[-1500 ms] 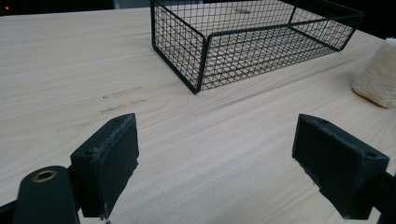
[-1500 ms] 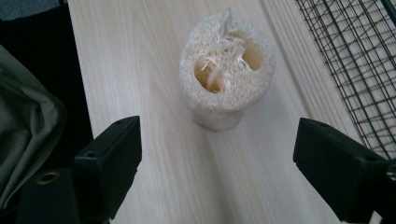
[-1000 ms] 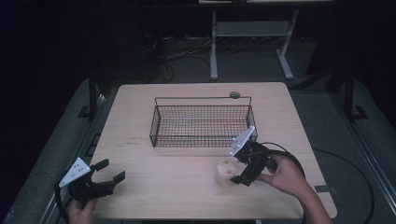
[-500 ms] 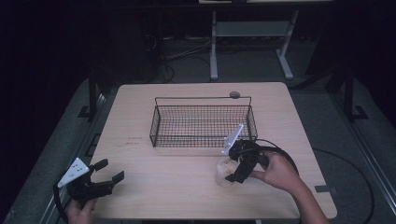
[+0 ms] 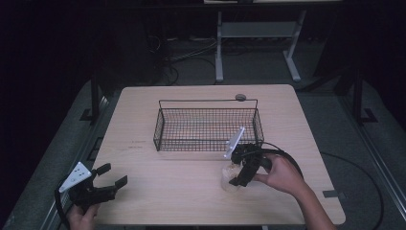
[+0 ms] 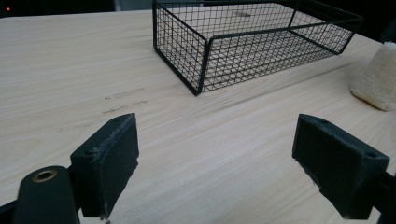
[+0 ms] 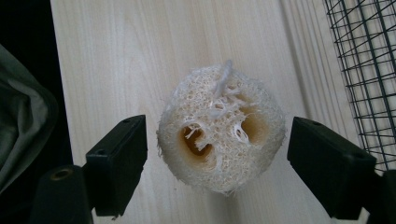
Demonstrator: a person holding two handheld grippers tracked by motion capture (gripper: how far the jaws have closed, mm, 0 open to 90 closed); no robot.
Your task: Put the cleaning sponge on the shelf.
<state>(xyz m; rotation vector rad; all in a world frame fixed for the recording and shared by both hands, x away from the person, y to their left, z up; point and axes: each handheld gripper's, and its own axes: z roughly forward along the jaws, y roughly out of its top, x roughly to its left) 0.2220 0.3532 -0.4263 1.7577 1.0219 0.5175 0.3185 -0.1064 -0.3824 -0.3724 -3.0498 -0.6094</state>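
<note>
A pale loofah sponge [image 7: 219, 130] stands on end on the wooden table, in front of the right end of the black wire basket [image 5: 206, 100]. My right gripper [image 7: 217, 158] points down over the loofah [image 5: 231, 178], one jaw on each side. Its jaws have just been closing, and a thin gap still shows between each pad and the sponge. My left gripper [image 5: 113, 174] rests open at the table's near left corner with nothing between its jaws. In the left gripper view [image 6: 215, 163] the basket [image 6: 201, 65] lies ahead and the loofah [image 6: 378, 77] sits at the right edge.
The basket's mesh [image 7: 369, 70] lies close to the right gripper's right jaw. A small round grey disc [image 5: 240, 97] sits on the table behind the basket. Bare tabletop [image 5: 172, 182] stretches between the two grippers. The table's near edge runs just below both hands.
My right gripper has shifted slightly left and down onto the loofah, so its jaws now straddle it. The left gripper has stayed where it was.
</note>
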